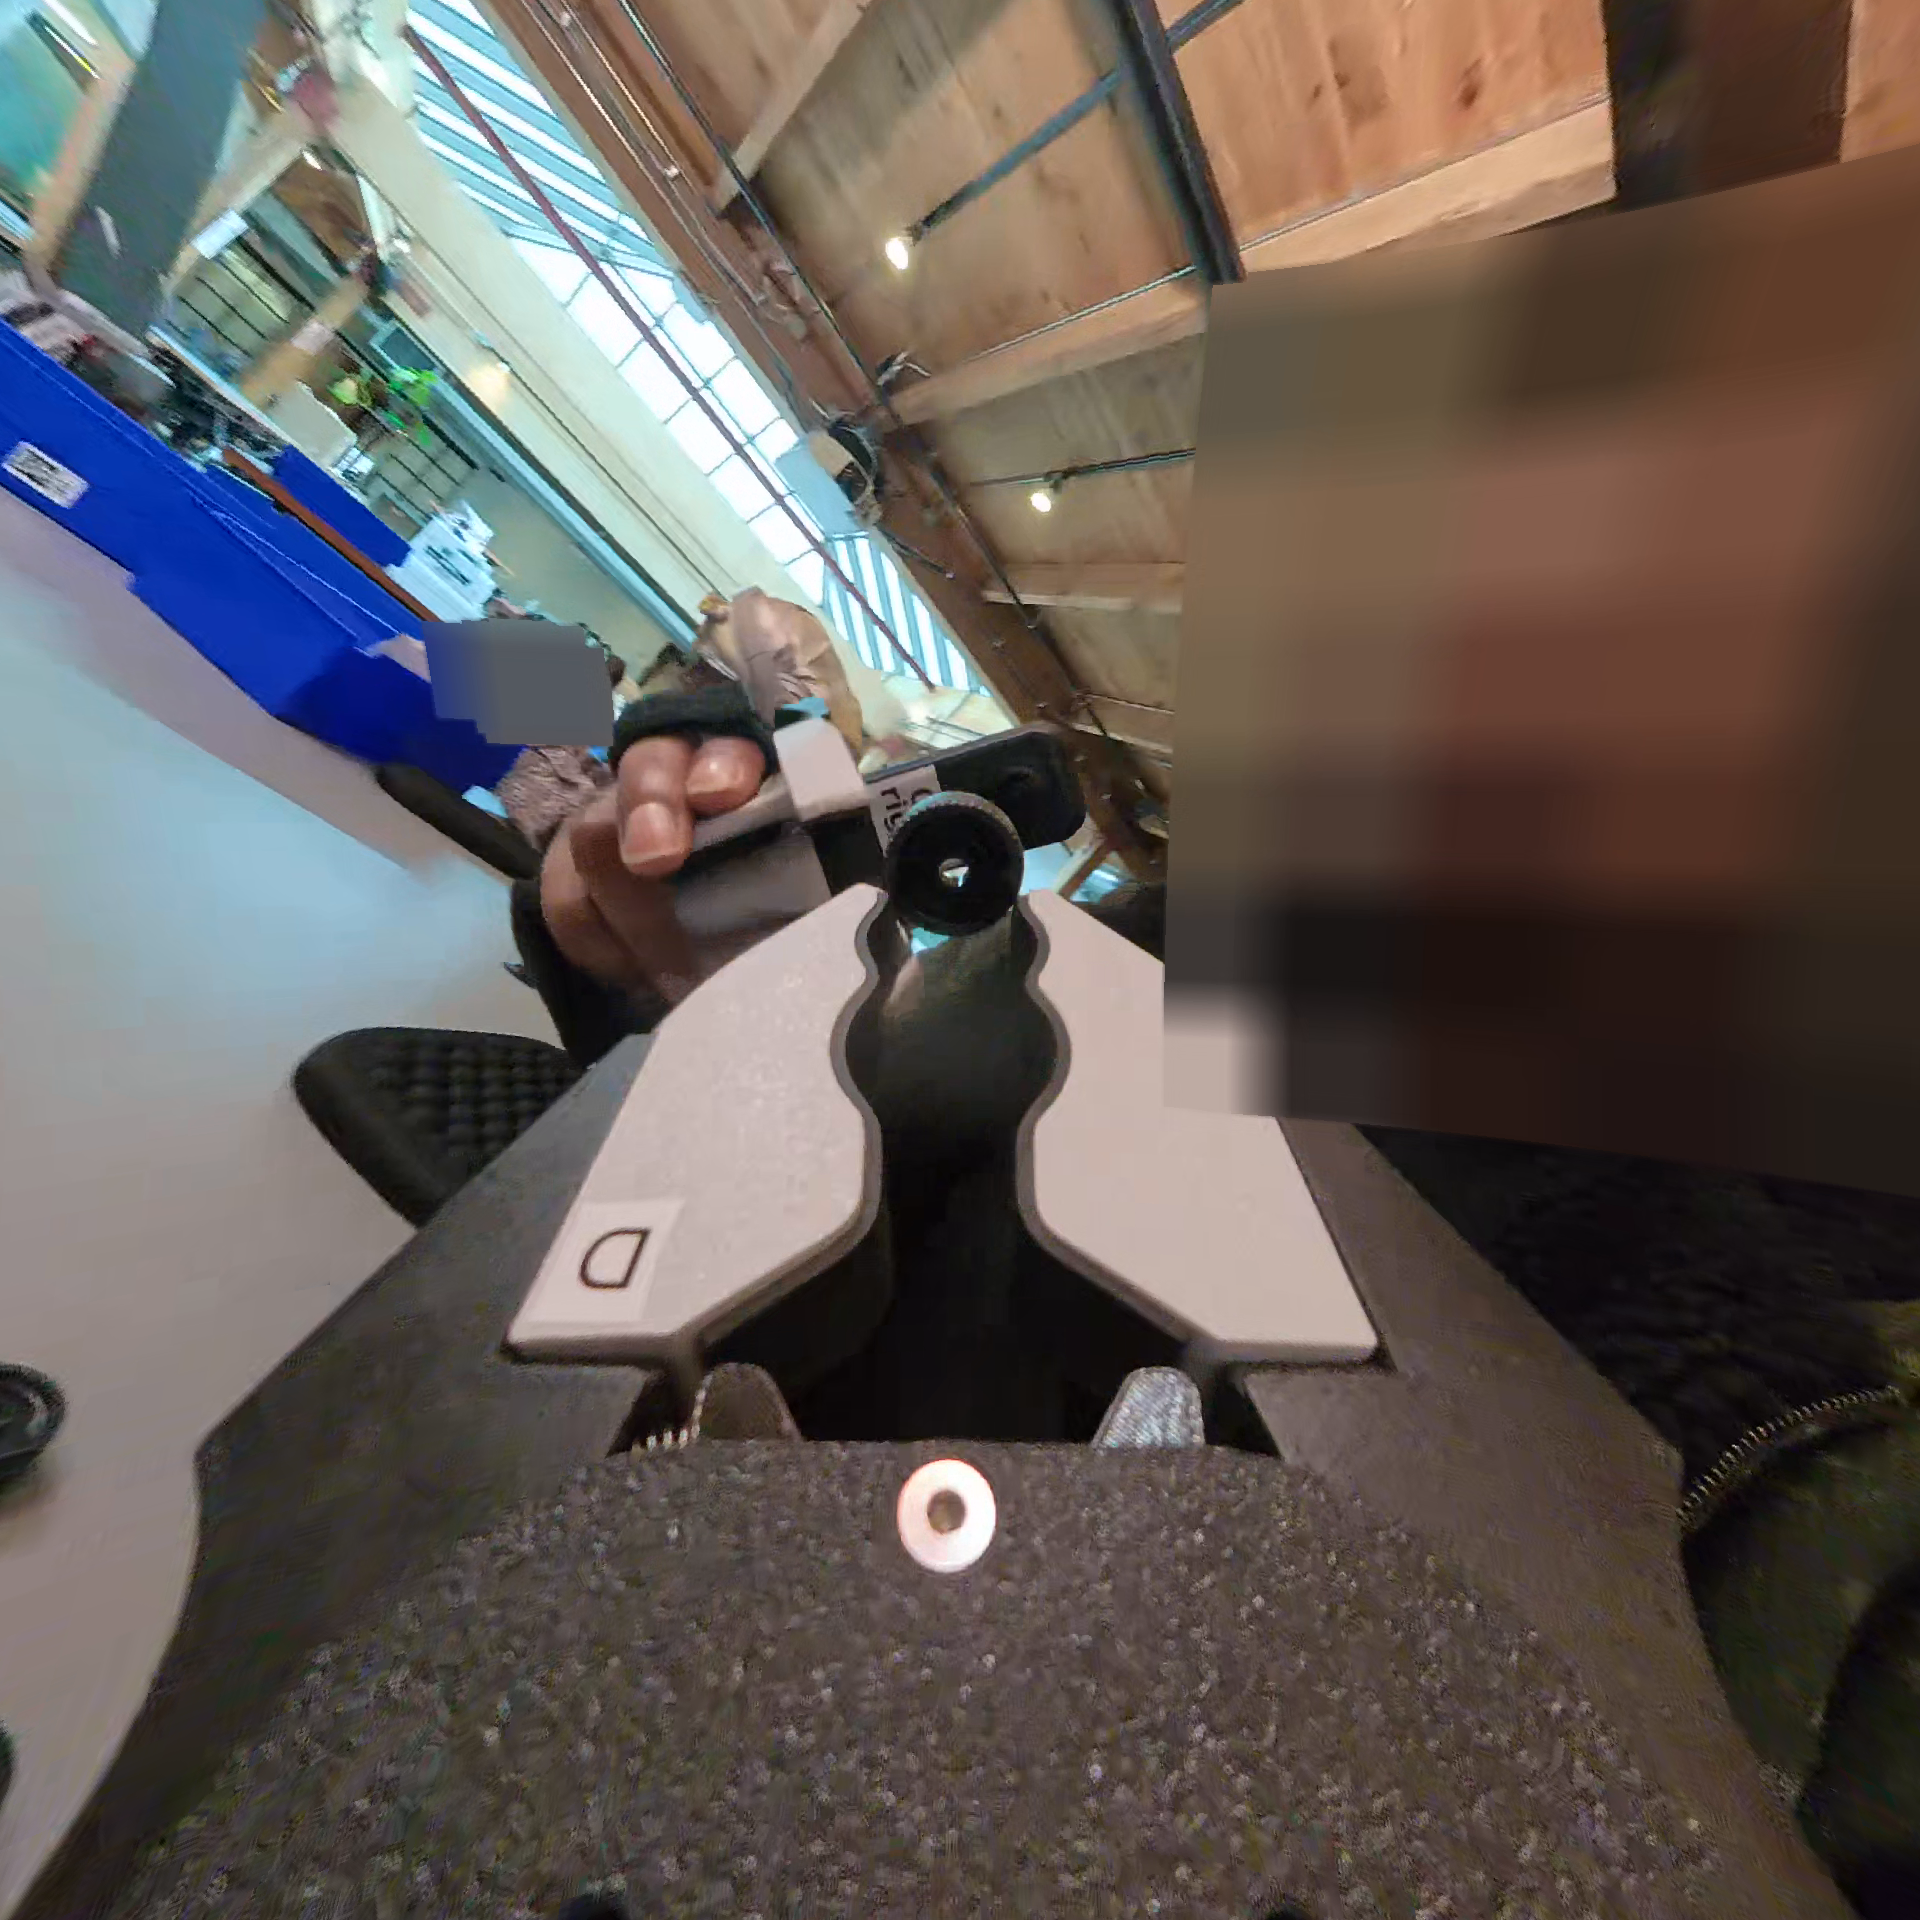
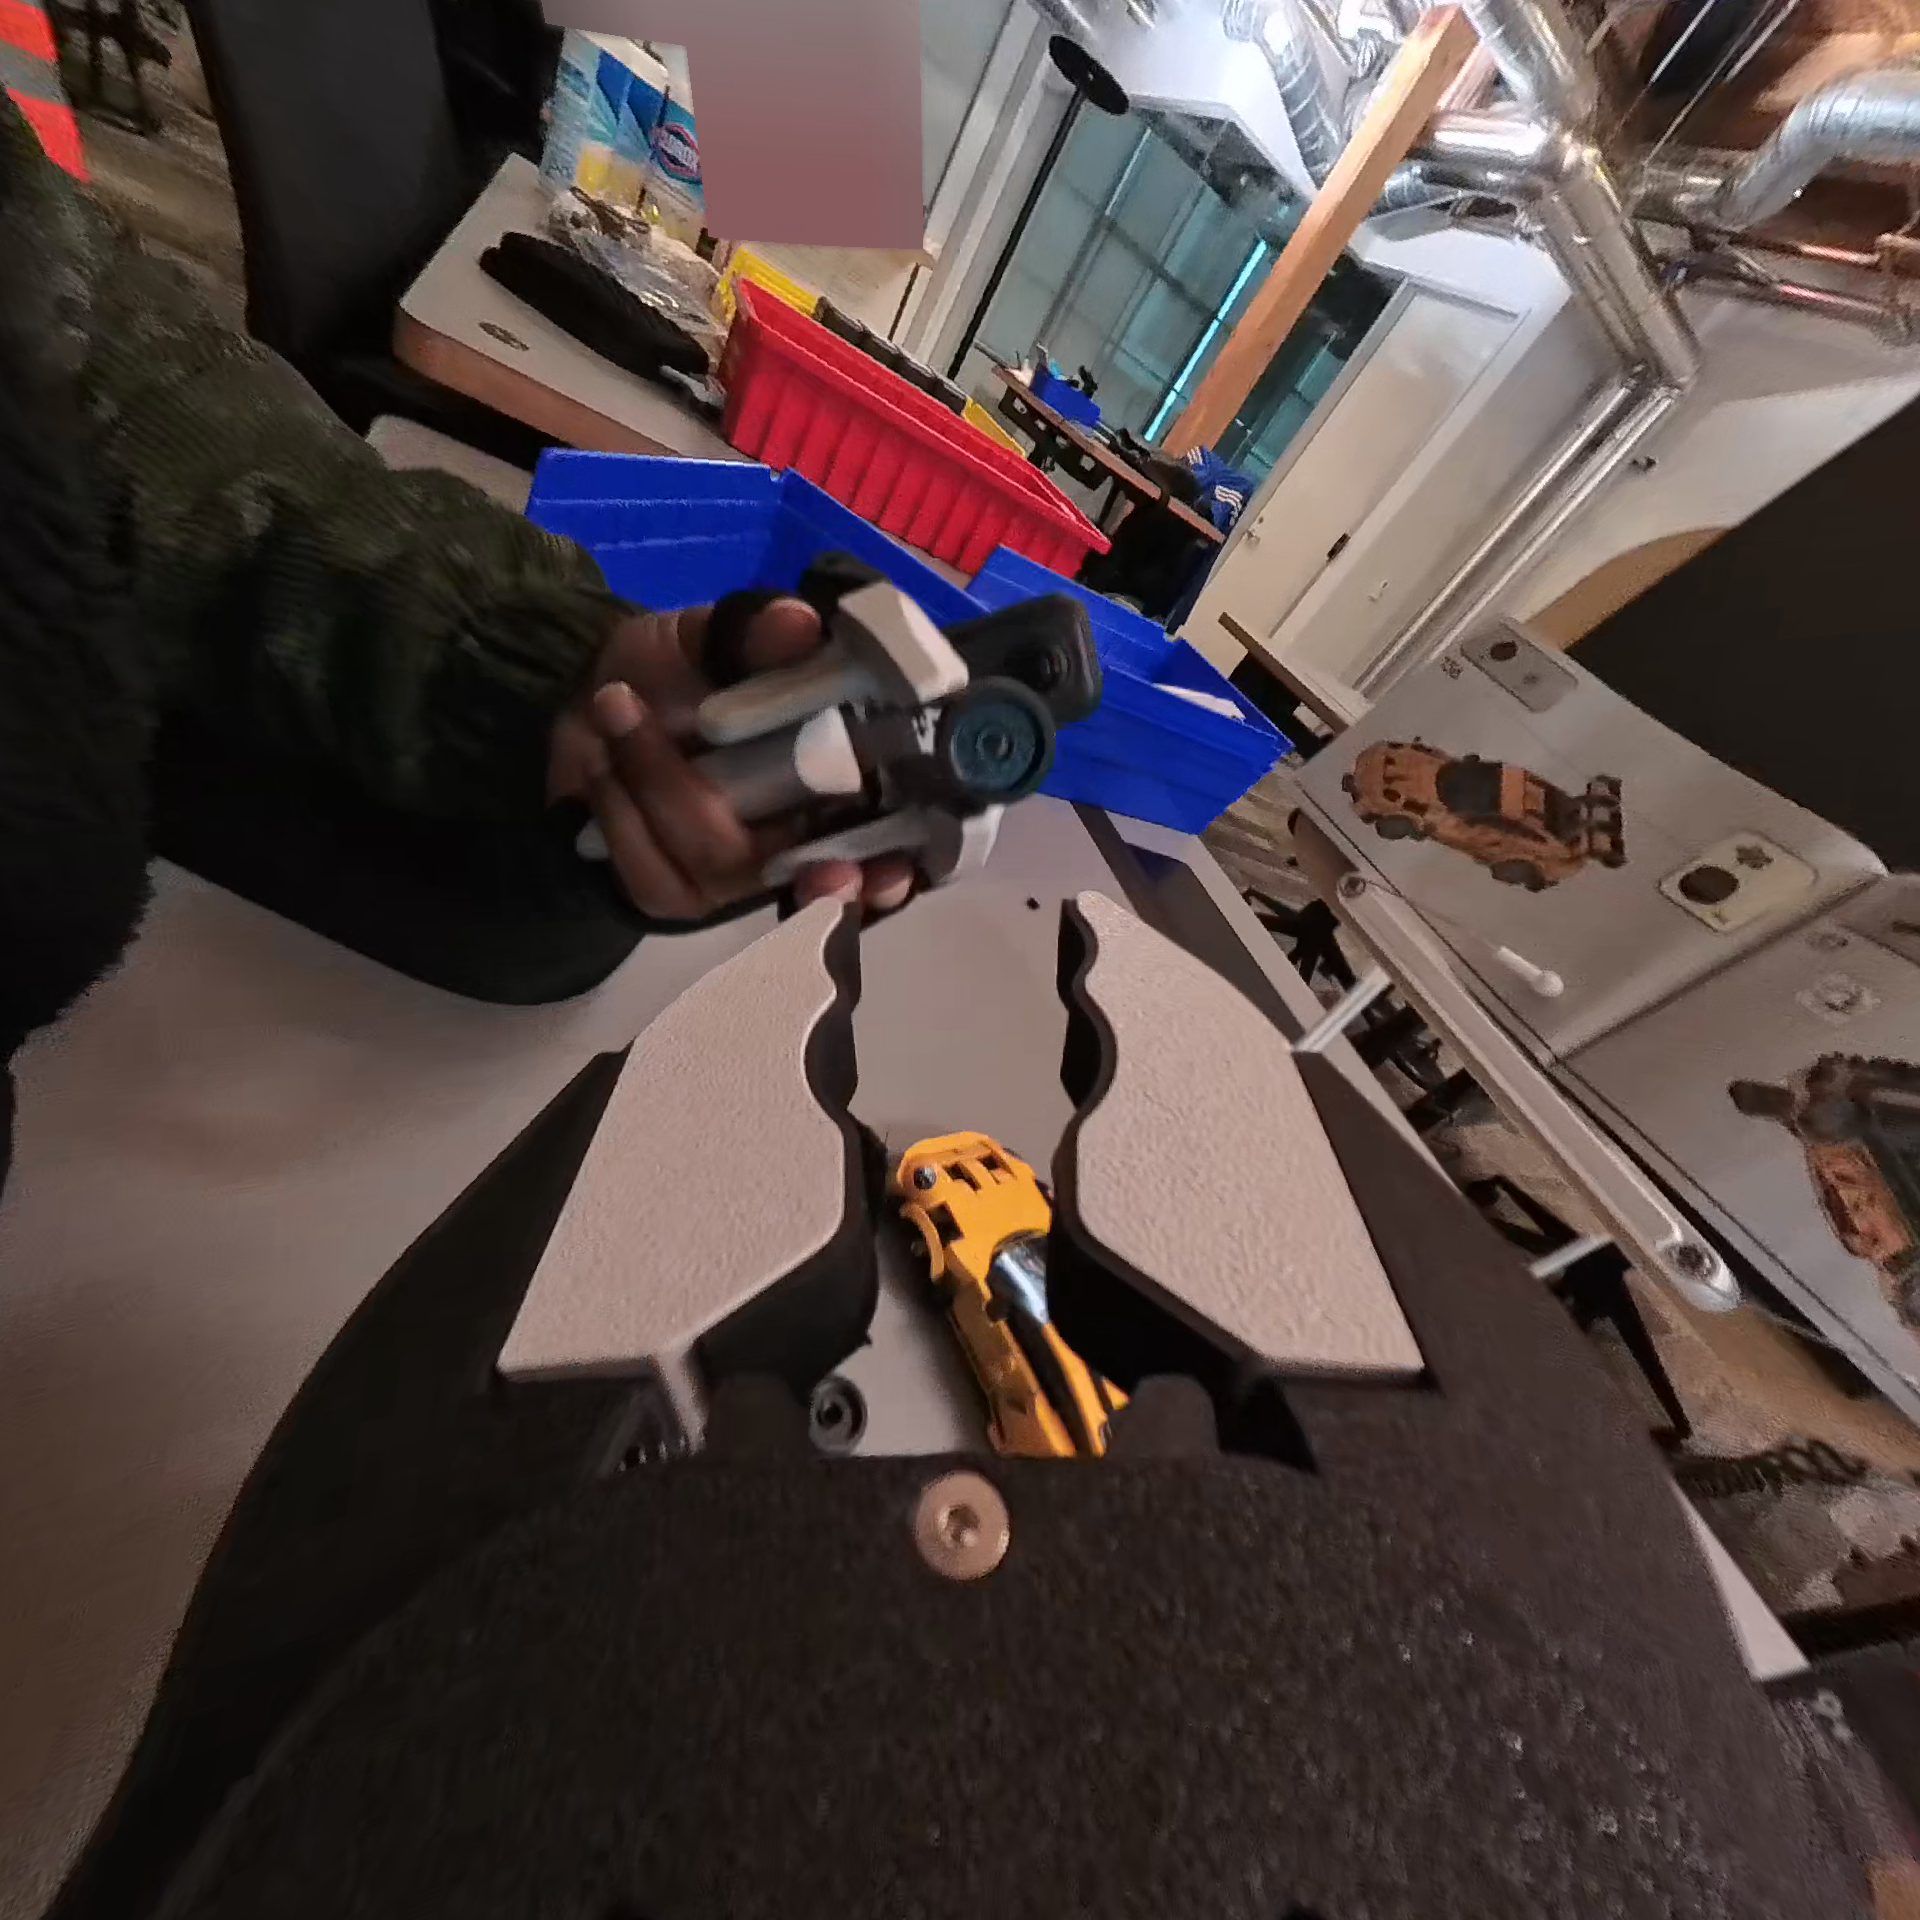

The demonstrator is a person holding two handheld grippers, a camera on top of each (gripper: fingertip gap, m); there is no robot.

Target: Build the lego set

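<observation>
black wheel between left hand-held gripper tips; right hand-held gripper apart, yellow lego car half hidden

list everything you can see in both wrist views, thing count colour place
lego wheel: one, black, between the left gripper fingertips
lego car body: one, yellow, on the table under the right gripper
table: one, white, below both grippers
blue bins: several, blue, far table edge
red bin: one, red, behind the blue bins
instruction booklet: one, open, pale pages with orange car pictures, right of the table
office chair: one, black mesh, beside the table
left gripper: grey fingers, shut on the wheel
right gripper: grey fingers, open
sleeve: dark green
</observation>
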